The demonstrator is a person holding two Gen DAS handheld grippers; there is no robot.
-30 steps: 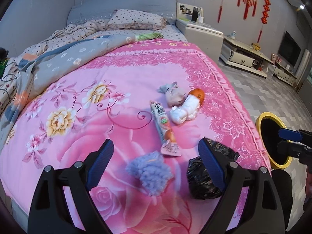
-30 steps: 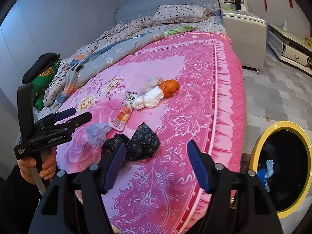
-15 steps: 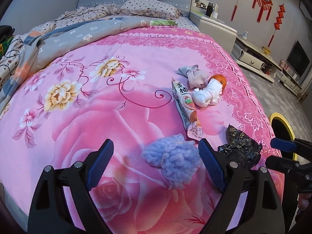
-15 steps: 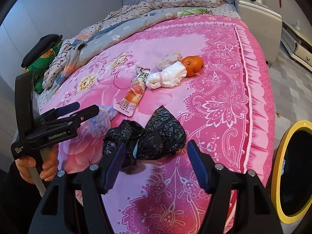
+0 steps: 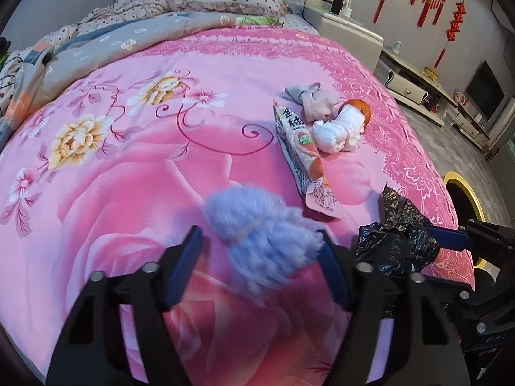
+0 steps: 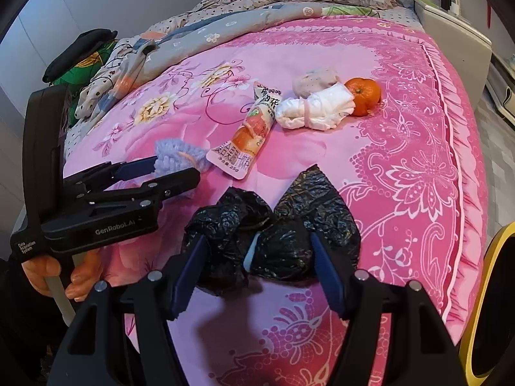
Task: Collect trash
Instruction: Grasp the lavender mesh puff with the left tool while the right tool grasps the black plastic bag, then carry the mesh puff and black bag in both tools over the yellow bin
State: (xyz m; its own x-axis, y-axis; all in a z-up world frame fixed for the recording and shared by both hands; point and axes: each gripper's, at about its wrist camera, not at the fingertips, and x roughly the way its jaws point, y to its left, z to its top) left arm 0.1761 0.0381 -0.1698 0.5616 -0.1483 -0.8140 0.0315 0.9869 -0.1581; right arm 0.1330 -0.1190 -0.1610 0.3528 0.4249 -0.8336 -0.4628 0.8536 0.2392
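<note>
A lilac fuzzy wad [image 5: 257, 241] lies on the pink bedspread [image 5: 128, 193], between the fingers of my left gripper [image 5: 257, 233]. Its jaws are closing; the right pad touches the wad and the left pad stands just clear of it. In the right wrist view the same left gripper [image 6: 175, 168] straddles the lilac wad [image 6: 173, 156]. My right gripper [image 6: 257, 238] is open, with a crumpled black plastic bag [image 6: 276, 225] between its fingers near the bed's edge. Further back lie a snack wrapper [image 6: 248, 135], a white wad [image 6: 315, 109], a tangerine [image 6: 363, 95] and a pinkish cloth ball [image 6: 313, 80].
A yellow-rimmed bin [image 6: 482, 289] stands on the floor right of the bed. A rumpled grey quilt [image 5: 145, 35] and pillows cover the bed's far side. A hand [image 6: 42, 270] grips the left tool's handle. A white nightstand [image 5: 347, 32] is beside the headboard.
Both grippers have come down toward the bed. The left jaws have narrowed around the lilac wad. The right gripper has moved over the black bag, its opening unchanged.
</note>
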